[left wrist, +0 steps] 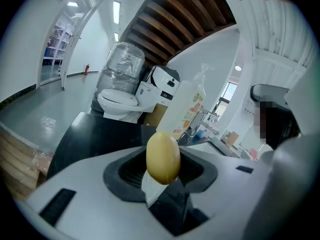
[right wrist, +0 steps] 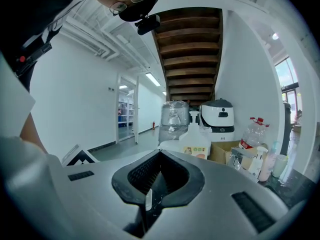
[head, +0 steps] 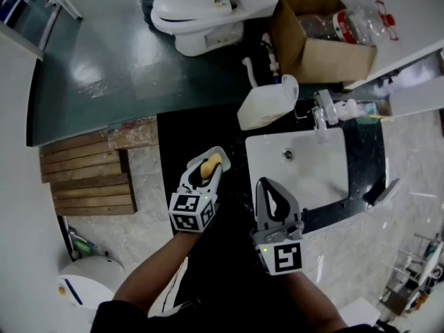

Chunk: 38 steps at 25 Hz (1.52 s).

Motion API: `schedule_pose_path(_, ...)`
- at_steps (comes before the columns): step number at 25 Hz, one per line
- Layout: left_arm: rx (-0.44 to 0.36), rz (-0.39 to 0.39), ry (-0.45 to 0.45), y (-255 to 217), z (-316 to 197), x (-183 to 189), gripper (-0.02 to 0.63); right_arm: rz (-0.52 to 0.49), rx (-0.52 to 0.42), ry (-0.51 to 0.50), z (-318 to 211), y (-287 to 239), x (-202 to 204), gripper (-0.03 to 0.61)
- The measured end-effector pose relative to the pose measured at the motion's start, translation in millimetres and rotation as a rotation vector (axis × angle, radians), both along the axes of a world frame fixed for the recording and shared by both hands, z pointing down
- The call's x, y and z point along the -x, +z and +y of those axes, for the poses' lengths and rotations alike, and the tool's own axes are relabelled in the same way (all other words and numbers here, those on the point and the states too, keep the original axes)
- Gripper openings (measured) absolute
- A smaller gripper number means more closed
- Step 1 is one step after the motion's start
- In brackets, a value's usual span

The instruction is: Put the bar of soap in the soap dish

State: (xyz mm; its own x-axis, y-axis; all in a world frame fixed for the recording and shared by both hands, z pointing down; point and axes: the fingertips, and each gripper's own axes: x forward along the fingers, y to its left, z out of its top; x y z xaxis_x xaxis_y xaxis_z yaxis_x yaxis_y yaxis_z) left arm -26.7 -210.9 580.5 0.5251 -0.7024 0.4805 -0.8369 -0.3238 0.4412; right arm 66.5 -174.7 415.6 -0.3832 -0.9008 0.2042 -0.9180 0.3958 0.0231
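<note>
No writing here can be read. The water bottle (head: pixel 350 25) wears a red label and the white jug (right wrist: pixel 195 145) a coloured one (both too small or blurred to make out).

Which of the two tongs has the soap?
The left tongs: the yellow bar of soap sits clamped between their jaws. The right tongs are shut, empty.

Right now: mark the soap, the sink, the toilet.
soap (left wrist: pixel 162 157), left gripper view, middle of the bar.
sink (head: pixel 313 177), head view, bare basin floor.
toilet (head: pixel 191 5), head view, closed lid.
</note>
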Motion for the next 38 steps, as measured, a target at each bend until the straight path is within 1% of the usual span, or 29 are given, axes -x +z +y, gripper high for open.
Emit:
schedule_pose_path(6,0.047,-0.017,0.017,4,0,-4,0.156,0.005,0.004,-0.029,4,1,11,0.006)
schedule_pose_path(12,0.060,-0.027,0.020,6,2,-4,0.156,0.011,0.007,-0.005,2,0,2,0.006)
schedule_pose_path(16,0.072,-0.016,0.004,5,0,-1,0.156,0.004,0.006,-0.005,3,0,3,0.006)
schedule_pose_path(21,0.058,-0.076,-0.022,2,-2,8,0.160,0.003,0.007,-0.011,4,0,5,0.006)
schedule_pose_path(26,0.086,-0.098,-0.027,6,0,19,0.160,-0.003,-0.001,-0.016,4,-3,8,0.006)
schedule_pose_path(32,0.115,-0.099,-0.058,13,10,36,0.160,-0.003,-0.002,-0.029,8,-3,13,0.006)
schedule_pose_path(38,0.148,-0.094,-0.064,20,19,37,0.160,0.000,-0.006,-0.035,10,-5,16,0.006)
